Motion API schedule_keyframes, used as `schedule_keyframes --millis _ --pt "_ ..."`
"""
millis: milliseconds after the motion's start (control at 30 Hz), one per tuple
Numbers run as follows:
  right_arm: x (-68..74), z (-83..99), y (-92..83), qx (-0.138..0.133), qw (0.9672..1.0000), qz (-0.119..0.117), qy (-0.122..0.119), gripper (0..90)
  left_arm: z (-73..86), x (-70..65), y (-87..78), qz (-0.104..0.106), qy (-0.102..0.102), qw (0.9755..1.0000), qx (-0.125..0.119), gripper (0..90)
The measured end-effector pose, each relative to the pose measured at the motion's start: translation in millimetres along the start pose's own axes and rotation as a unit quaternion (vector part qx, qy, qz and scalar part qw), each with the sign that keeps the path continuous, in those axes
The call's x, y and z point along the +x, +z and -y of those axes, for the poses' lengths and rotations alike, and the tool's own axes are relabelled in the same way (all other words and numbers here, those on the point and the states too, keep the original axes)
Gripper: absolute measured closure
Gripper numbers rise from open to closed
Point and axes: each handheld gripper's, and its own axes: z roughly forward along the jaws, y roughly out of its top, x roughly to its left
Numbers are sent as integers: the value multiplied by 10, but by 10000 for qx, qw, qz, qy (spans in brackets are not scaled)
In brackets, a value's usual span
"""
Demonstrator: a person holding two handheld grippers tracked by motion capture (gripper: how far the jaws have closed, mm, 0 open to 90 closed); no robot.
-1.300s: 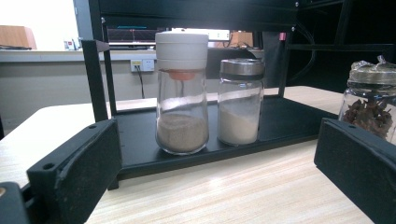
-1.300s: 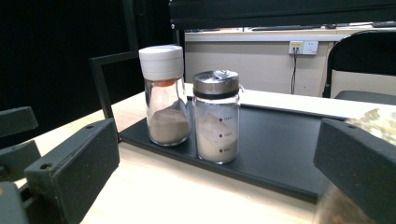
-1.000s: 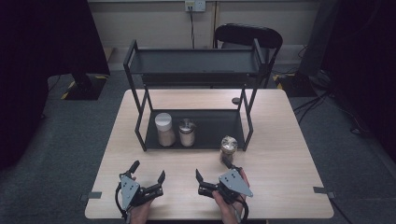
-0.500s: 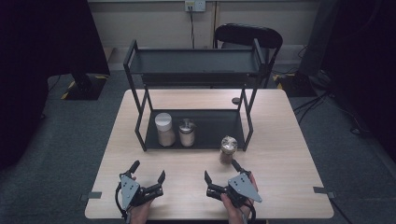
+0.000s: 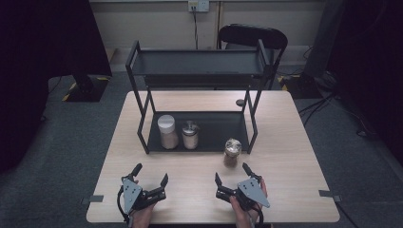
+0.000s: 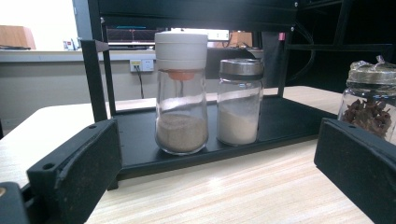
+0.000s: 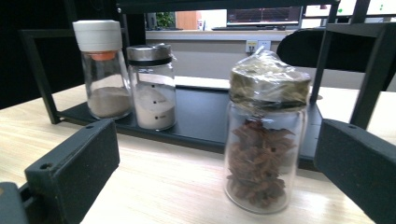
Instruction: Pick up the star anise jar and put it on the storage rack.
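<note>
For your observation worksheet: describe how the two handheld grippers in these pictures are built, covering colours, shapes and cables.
Both are black two-jaw tools. The left gripper and right gripper each carry a grey three-cornered plate on top, and a black cable trails from the left one. Up close, the jaws are thick black blocks with flat faces and small round holes. No sleeves are visible.

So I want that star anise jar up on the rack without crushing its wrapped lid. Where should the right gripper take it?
Grip the star anise jar around its straight glass body, below the wrapped lid, coming level from the person's side with the right gripper: it stands upright and clear of the rack.
</note>
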Motion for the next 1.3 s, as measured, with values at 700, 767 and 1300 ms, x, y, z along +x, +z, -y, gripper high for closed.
schedule_keyframes --millis 700,767,1300 --pt "-55 56 -29 -76 9999 65 -4 0 2 -9 -3 -22 -3 10000 -5 0" --pt "-66 68 -34 -109 9999 62 63 0 2 -10 -3 -25 -2 10000 -2 1" --pt "2 152 -67 -340 9992 219 -9 0 -1 -13 -1 -36 -4 10000 6 1"
